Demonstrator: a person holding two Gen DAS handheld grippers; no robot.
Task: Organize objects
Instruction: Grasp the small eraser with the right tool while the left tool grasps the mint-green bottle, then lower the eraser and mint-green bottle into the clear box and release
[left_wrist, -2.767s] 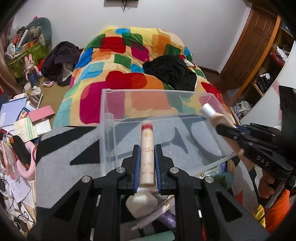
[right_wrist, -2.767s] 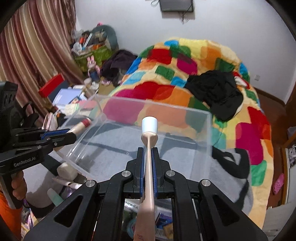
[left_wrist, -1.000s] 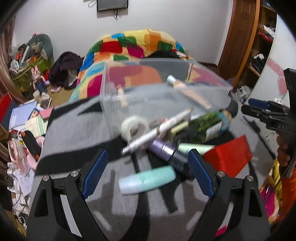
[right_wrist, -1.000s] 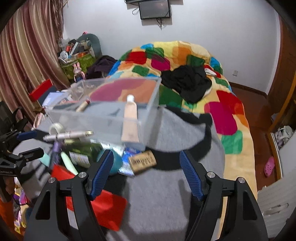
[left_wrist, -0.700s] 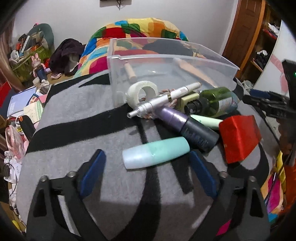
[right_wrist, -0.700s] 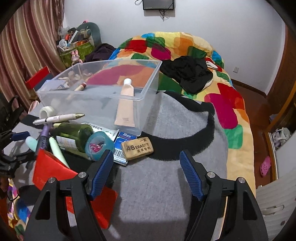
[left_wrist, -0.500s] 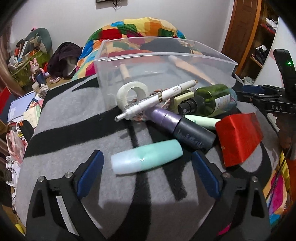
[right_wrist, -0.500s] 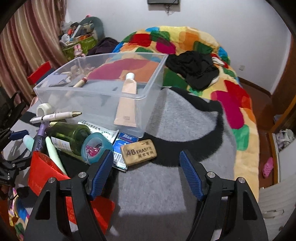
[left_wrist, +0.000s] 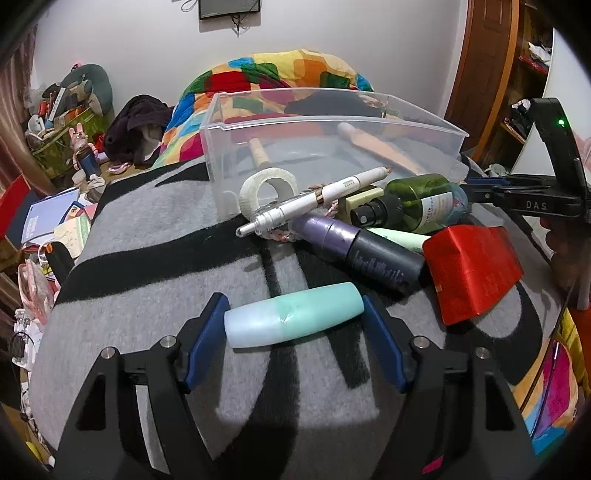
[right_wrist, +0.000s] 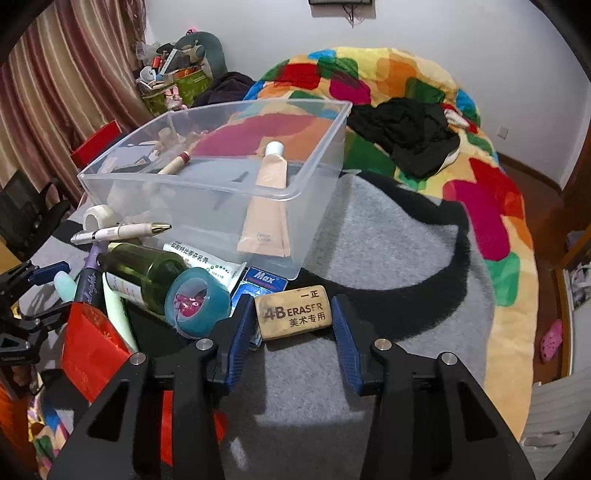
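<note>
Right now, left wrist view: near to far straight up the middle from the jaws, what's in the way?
Mint tube between the left gripper pads → purple-and-black bottle → white pen → tape roll → clear bin.

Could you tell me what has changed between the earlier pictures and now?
Both grippers let go of their tubes, which now lie in the clear bin. The left gripper came down around the mint tube and the right gripper around the eraser, jaws just closing; the pads look at or just short of contact. The rest of the pile beside the bin stayed put.
</note>
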